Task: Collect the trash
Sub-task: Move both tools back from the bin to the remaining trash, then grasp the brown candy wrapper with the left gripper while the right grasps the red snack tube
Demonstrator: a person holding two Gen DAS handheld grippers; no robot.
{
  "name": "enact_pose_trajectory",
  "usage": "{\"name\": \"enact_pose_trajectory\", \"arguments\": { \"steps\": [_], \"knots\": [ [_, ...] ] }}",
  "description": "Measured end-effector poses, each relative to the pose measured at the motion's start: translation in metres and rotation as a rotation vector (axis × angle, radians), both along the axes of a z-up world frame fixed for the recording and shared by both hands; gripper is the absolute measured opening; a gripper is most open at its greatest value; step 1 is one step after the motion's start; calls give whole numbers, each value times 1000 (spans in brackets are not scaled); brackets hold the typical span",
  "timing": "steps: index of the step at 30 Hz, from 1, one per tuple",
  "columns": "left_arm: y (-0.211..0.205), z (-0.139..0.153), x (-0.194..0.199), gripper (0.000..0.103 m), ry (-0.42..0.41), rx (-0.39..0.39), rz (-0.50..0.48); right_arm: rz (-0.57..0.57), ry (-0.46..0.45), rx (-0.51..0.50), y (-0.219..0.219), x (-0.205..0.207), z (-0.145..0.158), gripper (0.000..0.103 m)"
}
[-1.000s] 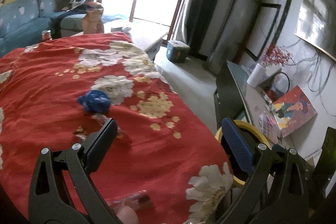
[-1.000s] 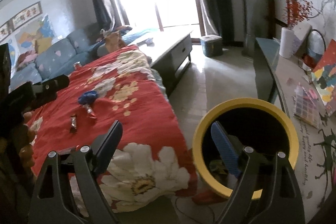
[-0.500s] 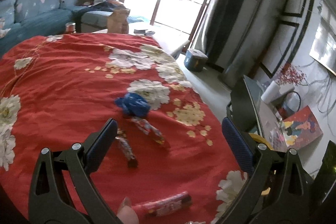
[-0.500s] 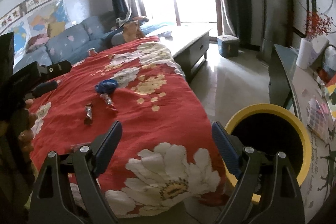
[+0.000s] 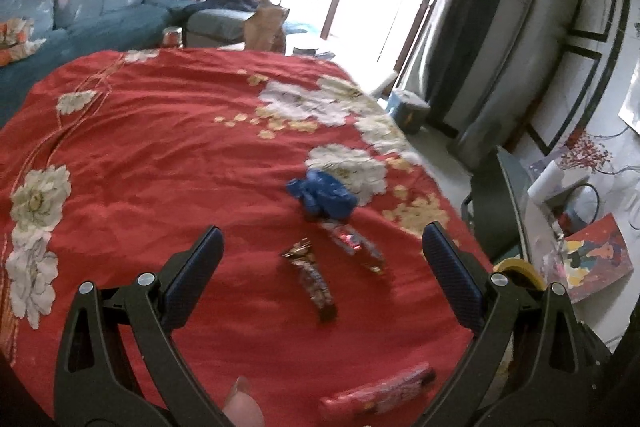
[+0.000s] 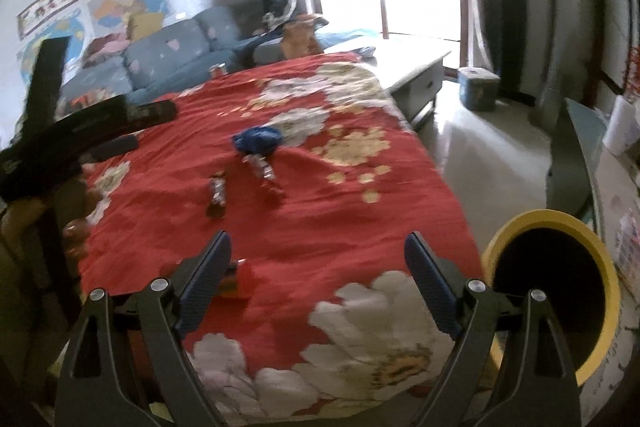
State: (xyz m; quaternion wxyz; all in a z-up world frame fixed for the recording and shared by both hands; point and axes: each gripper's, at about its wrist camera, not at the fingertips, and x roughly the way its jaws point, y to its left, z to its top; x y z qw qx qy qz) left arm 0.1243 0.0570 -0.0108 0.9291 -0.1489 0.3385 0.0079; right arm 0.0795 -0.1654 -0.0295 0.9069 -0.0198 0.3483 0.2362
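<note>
On the red flowered cloth (image 5: 160, 163) lie a crumpled blue bag (image 5: 325, 194), two dark candy wrappers (image 5: 313, 278) (image 5: 357, 247) and a pink wrapper (image 5: 380, 391) near the front edge. My left gripper (image 5: 320, 267) is open and empty above the dark wrappers. My right gripper (image 6: 318, 267) is open and empty over the cloth's near end; the blue bag (image 6: 258, 139) and wrappers (image 6: 217, 191) (image 6: 264, 171) lie further ahead. The yellow-rimmed bin (image 6: 554, 287) stands on the floor to the right. The left gripper's body (image 6: 60, 139) shows at the left.
A blue sofa (image 5: 100, 3) stands behind the table, with a can (image 5: 172, 35) and a brown paper bag (image 5: 266, 27) at the far edge. A low white table (image 6: 416, 67) and blue box (image 6: 478, 87) are by the window. A glass side table (image 5: 516, 195) is at the right.
Both grippers have swung left, away from the bin and over the cloth. The left one now has the wrappers between its fingers' view; the bin has slid to the right edge.
</note>
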Motion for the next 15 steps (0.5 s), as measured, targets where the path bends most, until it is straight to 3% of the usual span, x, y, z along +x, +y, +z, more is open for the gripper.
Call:
{"name": "enact_pose_trajectory", "arguments": {
  "steps": [10,15],
  "knots": [
    [22,-36,15,60,128,-101,-12,202,81,-27,45,2,-23,87],
    [24,-45,21,52,162,-145,-40,315,106,-68,65,6,-38,87]
  ]
}}
